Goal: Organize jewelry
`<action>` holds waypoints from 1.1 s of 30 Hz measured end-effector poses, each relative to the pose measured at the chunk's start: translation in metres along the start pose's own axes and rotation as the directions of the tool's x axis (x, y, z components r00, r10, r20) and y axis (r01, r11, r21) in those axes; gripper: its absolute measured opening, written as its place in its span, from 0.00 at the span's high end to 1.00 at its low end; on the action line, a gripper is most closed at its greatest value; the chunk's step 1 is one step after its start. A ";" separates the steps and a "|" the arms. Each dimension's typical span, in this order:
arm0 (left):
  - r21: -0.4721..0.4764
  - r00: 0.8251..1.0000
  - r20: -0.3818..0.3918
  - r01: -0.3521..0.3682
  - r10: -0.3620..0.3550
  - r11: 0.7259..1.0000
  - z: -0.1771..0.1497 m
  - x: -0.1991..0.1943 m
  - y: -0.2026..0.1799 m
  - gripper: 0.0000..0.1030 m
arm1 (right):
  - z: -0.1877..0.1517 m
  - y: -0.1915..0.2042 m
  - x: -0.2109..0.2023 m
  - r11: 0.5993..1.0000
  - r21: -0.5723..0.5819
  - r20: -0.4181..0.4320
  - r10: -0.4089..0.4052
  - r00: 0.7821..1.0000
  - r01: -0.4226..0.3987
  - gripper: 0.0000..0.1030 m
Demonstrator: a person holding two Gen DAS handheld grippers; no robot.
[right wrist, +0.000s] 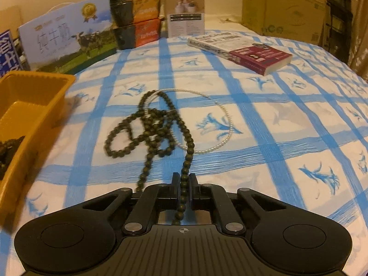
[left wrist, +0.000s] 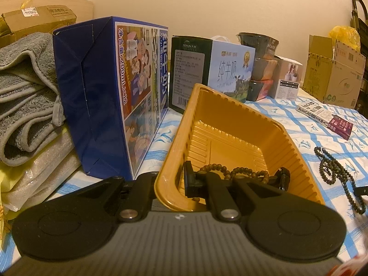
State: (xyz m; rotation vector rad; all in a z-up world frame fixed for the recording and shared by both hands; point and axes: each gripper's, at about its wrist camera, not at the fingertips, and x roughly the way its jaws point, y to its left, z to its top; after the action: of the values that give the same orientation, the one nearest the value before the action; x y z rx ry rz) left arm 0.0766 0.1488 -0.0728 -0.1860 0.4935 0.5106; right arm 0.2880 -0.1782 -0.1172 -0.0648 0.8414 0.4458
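Note:
A yellow plastic tray [left wrist: 232,117] lies on the blue-checked cloth; it also shows at the left of the right wrist view [right wrist: 34,85]. My left gripper [left wrist: 237,179] is open inside the tray's near end, with a brown bead bracelet [left wrist: 232,172] lying between its fingers. My right gripper [right wrist: 184,184] is shut on a long dark green bead necklace [right wrist: 151,126], whose tangle trails ahead on the cloth; it also shows in the left wrist view [left wrist: 333,168]. A thin white pearl necklace [right wrist: 220,110] lies under and beside the tangle.
A blue milk carton box [left wrist: 110,96], a green-and-white milk box [left wrist: 211,69] and stacked dark bowls [left wrist: 260,69] stand behind the tray. A book [right wrist: 241,50] lies at the far right. Grey towels [left wrist: 25,92] are piled at the left. Cardboard boxes [right wrist: 283,7] stand at the back.

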 end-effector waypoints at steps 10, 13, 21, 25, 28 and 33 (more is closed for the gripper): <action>0.001 1.000 -0.001 0.000 0.000 1.000 0.000 0.001 0.000 0.92 | -0.020 0.053 -0.042 0.969 -0.006 -0.034 0.248 0.968 -0.248 0.94; 0.002 1.000 0.000 0.000 0.000 1.000 0.000 0.000 0.000 0.92 | -0.028 0.068 -0.046 0.946 -0.032 -0.085 0.319 0.944 -0.323 0.94; 0.002 1.000 -0.002 0.000 0.000 1.000 0.000 0.001 0.001 0.92 | -0.022 0.045 -0.049 0.976 -0.022 -0.031 0.215 0.976 -0.216 0.58; 0.001 1.000 -0.003 0.000 0.000 1.000 0.000 0.001 0.001 0.92 | -0.010 0.011 -0.040 0.997 0.008 0.014 0.077 0.997 -0.078 0.57; 0.003 1.000 -0.002 -0.001 0.001 1.000 0.000 0.001 0.001 0.92 | 0.001 -0.017 -0.029 0.998 0.055 0.026 0.007 1.000 -0.008 0.57; 0.003 1.000 -0.004 -0.001 0.001 1.000 0.000 0.001 0.000 0.92 | 0.017 -0.040 -0.016 0.996 0.073 0.049 -0.047 0.998 0.044 0.61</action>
State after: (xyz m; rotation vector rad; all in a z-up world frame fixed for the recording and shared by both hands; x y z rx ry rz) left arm 0.0771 0.1492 -0.0737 -0.1840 0.4978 0.5103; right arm 0.3071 -0.2164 -0.0987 -0.0066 0.8034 0.3728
